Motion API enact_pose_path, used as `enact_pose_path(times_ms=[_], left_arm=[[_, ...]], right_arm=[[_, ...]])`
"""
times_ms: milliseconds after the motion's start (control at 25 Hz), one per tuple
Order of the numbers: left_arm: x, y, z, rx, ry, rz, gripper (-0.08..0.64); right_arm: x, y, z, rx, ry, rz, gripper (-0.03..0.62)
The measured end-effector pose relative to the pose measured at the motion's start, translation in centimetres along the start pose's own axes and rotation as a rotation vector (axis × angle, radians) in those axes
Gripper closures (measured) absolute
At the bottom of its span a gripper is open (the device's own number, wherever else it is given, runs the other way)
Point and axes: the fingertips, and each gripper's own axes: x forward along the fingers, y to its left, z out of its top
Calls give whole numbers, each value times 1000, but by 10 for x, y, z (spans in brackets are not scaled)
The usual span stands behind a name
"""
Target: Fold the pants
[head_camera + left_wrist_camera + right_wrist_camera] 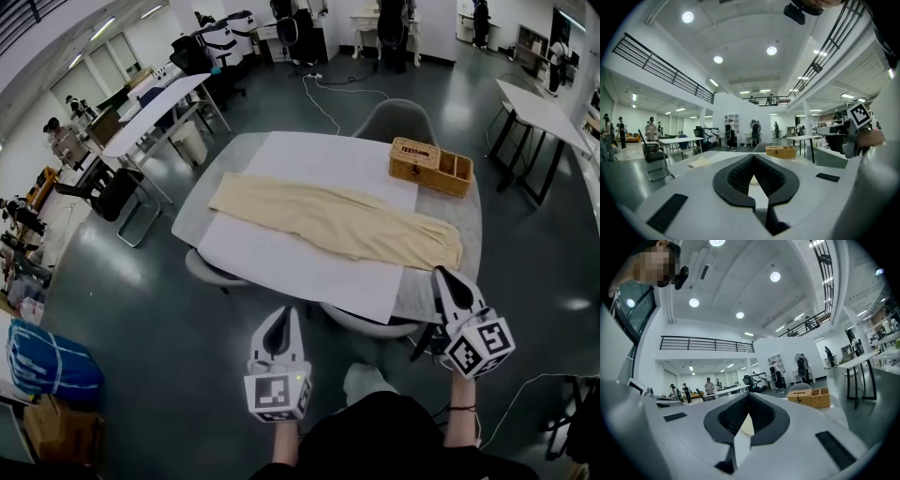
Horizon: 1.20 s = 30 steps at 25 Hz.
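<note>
Beige pants (328, 220) lie spread flat, lengthwise from left to right, on a white sheet (281, 267) that covers the round grey table (192, 220). My left gripper (278, 322) hovers in front of the table's near edge, jaws together and empty. My right gripper (440, 274) sits at the near right edge, close to the pants' right end without touching it, also shut and empty. In the left gripper view the jaws (753, 155) meet at their tips, with the pants (700, 162) beyond them. The right gripper view shows its jaws (748, 394) closed the same way.
A wicker basket (431, 165) stands at the table's far right, also in the left gripper view (780, 151) and right gripper view (811, 398). A grey chair (398, 117) is behind the table. Other tables, chairs and people fill the room around.
</note>
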Motion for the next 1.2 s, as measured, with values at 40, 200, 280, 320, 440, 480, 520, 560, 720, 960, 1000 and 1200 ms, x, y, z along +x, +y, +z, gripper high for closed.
enact_pose_path(times_ms=[40, 200, 280, 320, 440, 480, 520, 560, 720, 960, 1000, 1200], left_arm=[[5, 0, -2, -1, 5, -8, 546], [33, 2, -11, -10, 24, -46, 546], [51, 3, -13, -14, 31, -72, 546], [61, 4, -15, -15, 37, -85, 546], [91, 6, -15, -15, 54, -123, 546], [102, 7, -15, -15, 59, -135, 546], [112, 8, -15, -17, 64, -148, 546], [124, 8, -15, -22, 69, -162, 546], [170, 5, -22, -22, 100, -231, 546], [226, -8, -36, -3, 165, -327, 546], [232, -11, -39, -7, 177, -340, 546], [259, -26, -48, 3, 217, -413, 546]], right_arm=[[2, -3, -2, 1, 6, -11, 578], [14, -20, -13, 7, 35, -65, 578], [24, -29, -17, 7, 49, -92, 578], [29, -35, -18, 7, 55, -105, 578], [46, -49, -21, 11, 72, -143, 578], [52, -52, -23, 15, 81, -153, 578], [57, -56, -26, 17, 90, -164, 578], [64, -60, -28, 17, 98, -175, 578], [89, -84, -36, 29, 120, -219, 578], [112, -120, -49, 72, 154, -304, 578], [116, -123, -51, 76, 159, -312, 578], [126, -143, -67, 87, 197, -358, 578]])
